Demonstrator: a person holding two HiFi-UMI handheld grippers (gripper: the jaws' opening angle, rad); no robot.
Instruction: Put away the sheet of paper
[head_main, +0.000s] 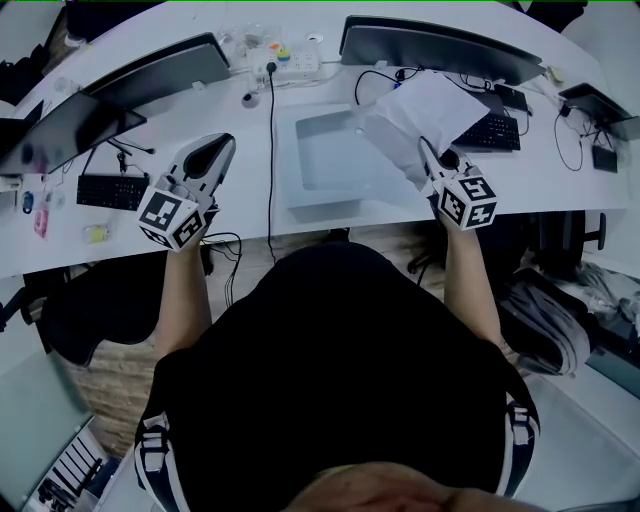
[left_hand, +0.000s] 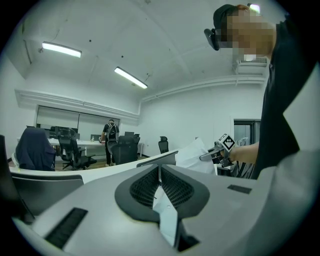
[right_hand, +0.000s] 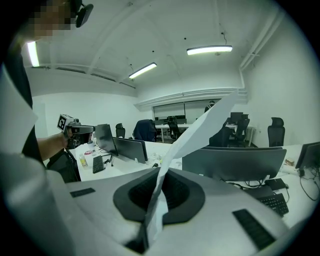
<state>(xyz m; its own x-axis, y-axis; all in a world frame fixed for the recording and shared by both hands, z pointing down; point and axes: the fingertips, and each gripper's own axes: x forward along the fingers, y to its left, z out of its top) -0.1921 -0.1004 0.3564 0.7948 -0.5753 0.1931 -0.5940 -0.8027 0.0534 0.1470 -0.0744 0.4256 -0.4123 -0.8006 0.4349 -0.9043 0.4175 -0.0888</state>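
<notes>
Above the right edge of the grey tray (head_main: 300, 186), the sheet of paper (head_main: 425, 110) hung in the air. It was pinched at its near edge by the right gripper (head_main: 428, 152), whose jaws were clenched on it. From that gripper's view the sheet rose out of the jaws and bowed away unsupported.

The left gripper (head_main: 214, 152) sat well apart over the desk (head_main: 560, 185), its pads together. A pale sliver showed low between them; I could not tell what it was.

Risks as I judged them:
- A one-edge hold left the free end floppy, so it could catch the tray's wall and buckle or crease.
- If I let go too early, the sheet might drift onto the keyboard (head_main: 490, 131) and the cables beside it.
- With such a thin bite, a quick swing could pull the paper out of the jaws.
- The left gripper was too far off to steady the free end.
</notes>
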